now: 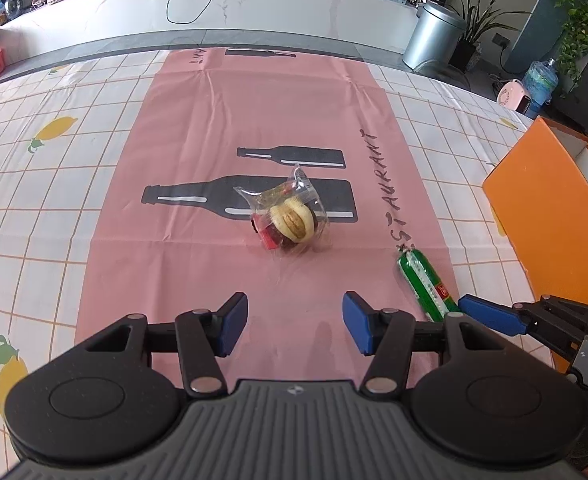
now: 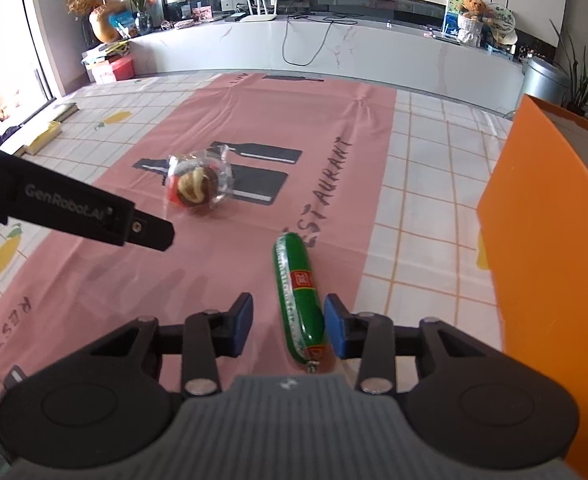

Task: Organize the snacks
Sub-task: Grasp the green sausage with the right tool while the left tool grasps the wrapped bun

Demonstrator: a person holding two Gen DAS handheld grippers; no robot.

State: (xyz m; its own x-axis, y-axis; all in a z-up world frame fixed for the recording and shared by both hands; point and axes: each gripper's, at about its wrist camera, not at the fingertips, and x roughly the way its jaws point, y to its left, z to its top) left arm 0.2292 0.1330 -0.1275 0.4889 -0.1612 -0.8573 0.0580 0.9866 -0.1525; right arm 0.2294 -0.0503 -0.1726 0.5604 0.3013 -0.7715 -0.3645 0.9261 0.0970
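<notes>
Neither snack is stowed yet: the bun pack (image 1: 290, 216) and sausage (image 2: 299, 300) lie on the worktop (image 1: 94, 128), outside the orange box (image 2: 549, 240) at right. Right gripper (image 2: 290, 326) jaws straddle the sausage's near end, the right pad touching, not yet clamped; left gripper (image 1: 295, 322) jaws stand apart, empty.

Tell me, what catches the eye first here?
A green sausage lies on the pink mat, between the blue-tipped right tongs, close beside one tip. Farther out on the mat sits a clear-wrapped bun snack, ahead of the open left tongs. A tall orange box stands at the right edge.
</notes>
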